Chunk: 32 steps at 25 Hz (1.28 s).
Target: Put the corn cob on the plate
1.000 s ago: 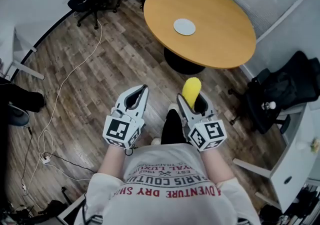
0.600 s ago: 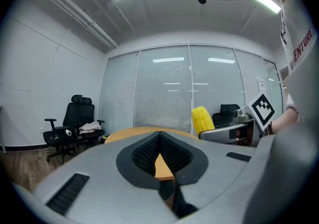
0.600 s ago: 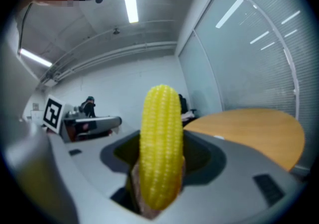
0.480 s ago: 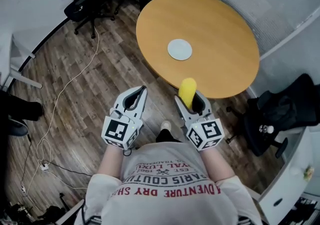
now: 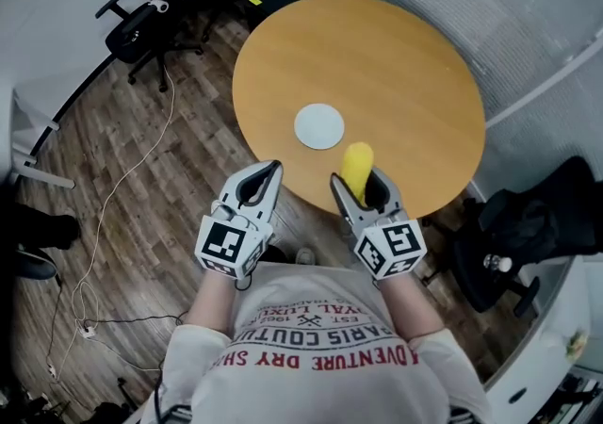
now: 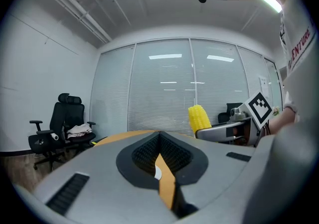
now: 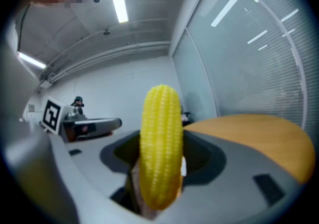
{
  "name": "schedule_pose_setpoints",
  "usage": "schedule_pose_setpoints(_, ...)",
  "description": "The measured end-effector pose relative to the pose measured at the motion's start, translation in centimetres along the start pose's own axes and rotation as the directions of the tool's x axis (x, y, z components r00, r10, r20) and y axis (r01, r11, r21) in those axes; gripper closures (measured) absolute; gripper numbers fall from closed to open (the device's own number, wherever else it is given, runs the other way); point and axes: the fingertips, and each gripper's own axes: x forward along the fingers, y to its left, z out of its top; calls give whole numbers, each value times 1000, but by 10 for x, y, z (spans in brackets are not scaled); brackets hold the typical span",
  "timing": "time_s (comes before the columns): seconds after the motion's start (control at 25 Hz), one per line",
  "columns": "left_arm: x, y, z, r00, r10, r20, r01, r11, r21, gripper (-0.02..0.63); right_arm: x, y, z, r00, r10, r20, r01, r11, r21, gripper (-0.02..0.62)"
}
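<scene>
A yellow corn cob (image 5: 357, 168) (image 7: 159, 146) (image 6: 199, 117) stands upright in my right gripper (image 5: 360, 189) (image 7: 159, 188), whose jaws are shut on its lower half. It hangs over the near edge of the round orange table (image 5: 405, 64). A small white plate (image 5: 318, 126) lies on that table, just left of and beyond the cob. My left gripper (image 5: 262, 182) (image 6: 160, 168) is shut with nothing in it, held left of the right one over the table's near rim. Through its jaws a sliver of the plate shows.
A black office chair (image 5: 155, 17) (image 6: 62, 128) with clothes on it stands at the far left. Another dark chair (image 5: 528, 234) stands at the right. A white cable (image 5: 122, 177) trails over the wooden floor (image 5: 122, 130). A glass wall with blinds (image 6: 164, 88) lies behind the table.
The table and plate have come nearer in the head view: both grippers, once over bare floor, now reach the table's near edge. The cob stays held in the right gripper.
</scene>
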Motion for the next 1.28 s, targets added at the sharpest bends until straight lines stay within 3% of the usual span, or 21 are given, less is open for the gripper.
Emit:
schedule_pose_setpoints(0.28,48,32,-1,999,-41,-1,41,999,-20,574,30,-35,1,997,-75,-2,75,996,40,330)
schedule_pose_setpoints(0.64,133,83,4,972,-233,-25,233,973,-8,574,86,-78,12,965,-262,1,261,960,97,330)
schedule_pose_setpoints(0.96,196,126,3,916,-394,-71,394,919,-12,572,129,-101,13,906,-424,-11,420,892,166,330)
schedule_pose_setpoints(1.16,223,133,-16,862,-494,-110,494,869,-24,574,144,-111,-5,860,-506,-60,508,839,195,330)
schedule_pose_setpoints(1.28,235,134,-30,829,-542,-138,544,839,-27,574,151,-118,-29,825,-547,-138,564,795,222,330)
